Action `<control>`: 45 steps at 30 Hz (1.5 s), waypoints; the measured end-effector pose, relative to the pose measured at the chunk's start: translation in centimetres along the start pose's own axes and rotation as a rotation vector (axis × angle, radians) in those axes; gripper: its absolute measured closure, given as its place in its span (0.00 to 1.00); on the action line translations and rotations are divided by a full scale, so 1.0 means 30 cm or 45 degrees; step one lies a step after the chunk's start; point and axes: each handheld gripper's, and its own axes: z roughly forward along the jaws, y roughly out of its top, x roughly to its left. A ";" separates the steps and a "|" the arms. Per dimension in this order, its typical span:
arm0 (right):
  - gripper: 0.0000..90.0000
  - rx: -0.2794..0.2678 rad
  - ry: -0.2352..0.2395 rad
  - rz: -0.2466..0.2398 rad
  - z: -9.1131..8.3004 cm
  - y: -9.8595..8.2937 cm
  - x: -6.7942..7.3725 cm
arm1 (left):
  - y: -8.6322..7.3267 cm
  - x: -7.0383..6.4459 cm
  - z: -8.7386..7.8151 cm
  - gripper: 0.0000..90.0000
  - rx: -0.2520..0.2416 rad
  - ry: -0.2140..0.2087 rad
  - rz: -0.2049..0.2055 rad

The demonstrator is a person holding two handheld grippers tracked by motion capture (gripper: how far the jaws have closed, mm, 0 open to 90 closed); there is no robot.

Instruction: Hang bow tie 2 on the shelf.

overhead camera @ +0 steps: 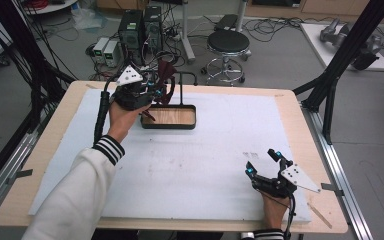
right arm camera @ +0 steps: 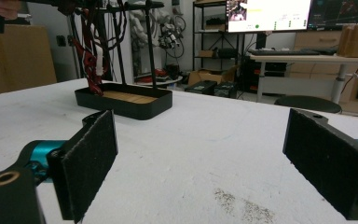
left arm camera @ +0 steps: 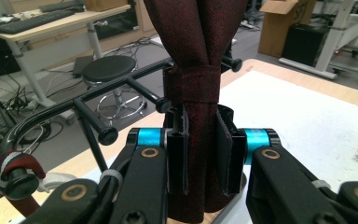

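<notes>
Left gripper (overhead camera: pixel 147 92): at the far left part of the table, over the left end of the stand's tray; jaws closed onto the dark red necktie, pads pressing it from both sides just under its wrapped band.
Dark red necktie (left arm camera: pixel 193 70): hangs upright from the rack's top bar, gathered by a band of its own cloth; lower end drops between the jaws to the tray's wooden floor; in the high view seen as a dark red bunch (overhead camera: pixel 166 80) beside the gripper.
Rack (left arm camera: pixel 121 88): black metal bar with short knob-ended pegs, reaching left of the tie; a second striped red, white and blue roll sits on the nearest peg at the lower left of the left gripper view.
Tray base (overhead camera: pixel 194 117): black rim, wooden floor, near the table's far edge; right half bare; thin upright post at its back.
White mat (overhead camera: pixel 220 150): covers most of the wooden tabletop; wide bare stretch between tray and right gripper; faint dark specks near the right gripper.
Right gripper (overhead camera: pixel 265 164): low at the near right, close to the mat's near edge, well apart from the stand; jaws spread wide, nothing between the pads.
Table edges: bare wood strip on every side; black frame posts just off the right edge, stool beyond the far edge.
</notes>
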 end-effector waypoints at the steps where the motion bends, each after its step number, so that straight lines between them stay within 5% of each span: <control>1: 0.10 0.001 0.000 0.000 0.000 0.000 0.000 | -0.002 0.002 0.004 0.85 0.004 0.007 -0.006; 26: 0.10 0.002 0.000 -0.001 0.000 0.000 0.001 | -0.109 0.037 0.073 0.85 0.112 0.141 -0.130; 35: 0.10 -0.002 0.001 -0.006 0.001 0.000 0.000 | -0.139 0.032 0.096 0.85 0.128 0.139 -0.203; 45: 0.10 0.002 0.000 0.000 0.000 0.000 0.001 | -0.166 0.041 0.084 0.85 0.158 0.138 -0.213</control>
